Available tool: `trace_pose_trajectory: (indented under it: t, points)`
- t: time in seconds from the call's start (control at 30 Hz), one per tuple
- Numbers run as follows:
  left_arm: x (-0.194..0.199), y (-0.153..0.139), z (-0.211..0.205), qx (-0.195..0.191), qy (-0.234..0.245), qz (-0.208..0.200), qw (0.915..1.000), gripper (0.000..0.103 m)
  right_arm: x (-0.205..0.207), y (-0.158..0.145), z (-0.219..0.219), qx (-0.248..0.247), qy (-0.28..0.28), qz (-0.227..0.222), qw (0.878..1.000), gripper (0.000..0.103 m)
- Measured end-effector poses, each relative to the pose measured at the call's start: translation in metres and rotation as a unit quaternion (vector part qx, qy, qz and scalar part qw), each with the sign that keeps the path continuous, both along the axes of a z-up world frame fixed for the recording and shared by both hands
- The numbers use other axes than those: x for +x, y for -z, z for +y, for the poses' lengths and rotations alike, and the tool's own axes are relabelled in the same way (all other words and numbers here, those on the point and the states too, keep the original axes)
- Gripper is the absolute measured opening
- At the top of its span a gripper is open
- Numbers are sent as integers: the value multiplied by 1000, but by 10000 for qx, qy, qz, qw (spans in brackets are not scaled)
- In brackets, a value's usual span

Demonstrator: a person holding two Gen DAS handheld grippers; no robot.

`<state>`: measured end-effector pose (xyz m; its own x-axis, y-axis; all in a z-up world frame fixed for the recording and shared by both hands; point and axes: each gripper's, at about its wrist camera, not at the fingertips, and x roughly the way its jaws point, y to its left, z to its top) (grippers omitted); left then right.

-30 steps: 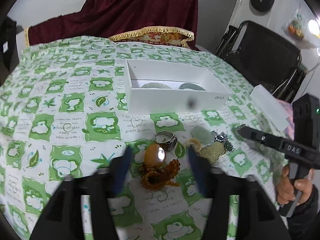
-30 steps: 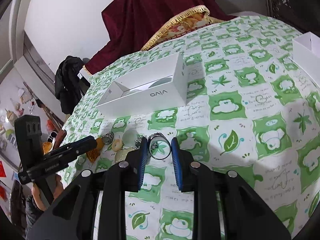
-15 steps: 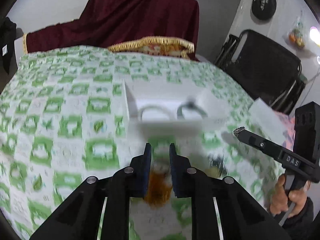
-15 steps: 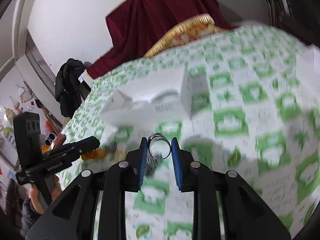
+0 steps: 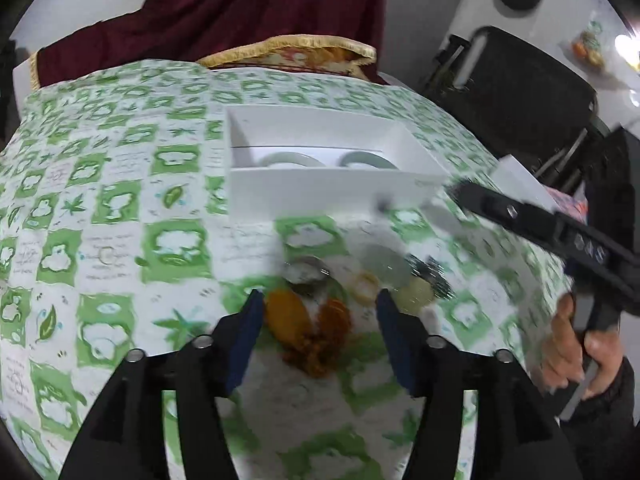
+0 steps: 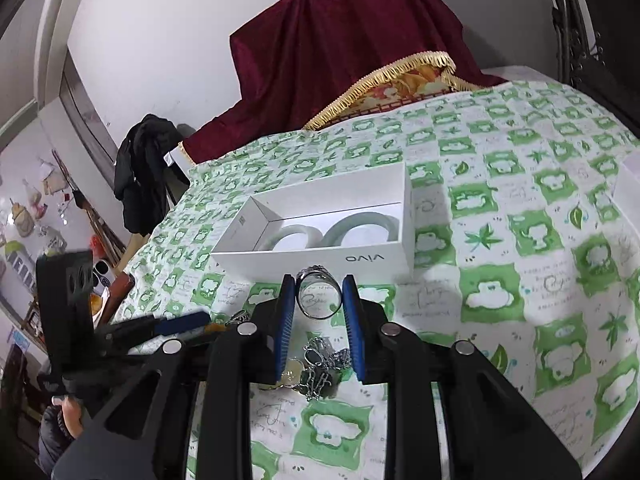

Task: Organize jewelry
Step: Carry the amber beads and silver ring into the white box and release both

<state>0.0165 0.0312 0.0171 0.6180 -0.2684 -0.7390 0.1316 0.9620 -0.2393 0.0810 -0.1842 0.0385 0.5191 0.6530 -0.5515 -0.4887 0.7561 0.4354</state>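
The right gripper (image 6: 319, 298) pinches a hard, slick, light silver ring (image 6: 319, 295) by its outer band just short of the white box (image 6: 320, 220), while the left gripper (image 5: 320, 312), fingers opening and empty, straddles the amber beads (image 5: 316, 340) on the bench.

The word "vivo" is printed in grey on the near side wall of the white box (image 6: 362, 258), where it is seen upside down. Faint handwriting-style lines are printed on the white squares of the green tablecloth (image 6: 496, 220), but they cannot be read. No other text is legible.
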Motion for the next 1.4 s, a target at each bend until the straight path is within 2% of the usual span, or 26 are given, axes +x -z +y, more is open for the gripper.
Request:
trace_pose_trajectory:
  t: [0.03, 0.1, 0.13, 0.17, 0.23, 0.33, 0.5, 0.73, 0.83, 0.9, 1.03, 1.13, 1.2, 1.23, 1.33, 1.4]
  points:
    - [-1, 1, -4, 95, -2, 22, 10000, 71, 0, -1, -1, 16, 8, -10, 10000, 23]
    - [-1, 8, -14, 548, -29, 25, 9985, 69, -1, -4, -4, 70, 14, -45, 10000, 23]
    - [-2, 10, -19, 826, -28, -17, 9966, 65, -2, -5, -5, 90, 9, -56, 9999, 23]
    - [-3, 10, -21, 920, -45, -29, 9957, 50, -3, -6, -5, 98, 3, -68, 9999, 23]
    - [-2, 9, -18, 822, 15, -67, 9966, 33, -4, -6, -5, 84, -7, -82, 9999, 23]
    - [0, 3, -6, 532, -90, -165, 9984, 26, -4, -6, -4, 105, -12, -66, 9999, 23]
    - [6, -25, 3, 284, -153, -427, 9986, 26, -2, -8, -3, 117, -1, -70, 9999, 23]
    - [38, -65, 0, 357, -307, -647, 9968, 26, 8, -29, 5, 5, 94, -255, 9996, 23]
    - [61, -73, -2, 366, -441, -650, 9962, 26, 19, -37, 15, -154, 136, -274, 9994, 23]
    - [75, -71, -4, 363, -513, -595, 9963, 26, 29, -38, 25, -293, 177, -251, 9991, 23]
    - [99, -45, -6, 454, -756, -356, 9955, 26, 44, -29, 46, -561, 145, -145, 9982, 23]
    - [103, -28, 0, 323, -919, -272, 9949, 28, 53, -17, 55, -691, 185, -66, 9974, 23]
    - [98, -24, 3, 287, -970, -368, 9942, 35, 56, -13, 52, -577, 242, -52, 9980, 23]
    - [97, -25, 3, 321, -979, -425, 9938, 42, 56, -12, 50, -499, 253, -39, 9984, 26]
    - [85, -34, 3, 382, -1027, -693, 9916, 47, 54, -12, 42, -269, 324, -66, 9991, 28]
    - [74, -40, 5, 342, -1115, -870, 9894, 56, 47, -13, 34, -121, 377, -134, 9991, 28]
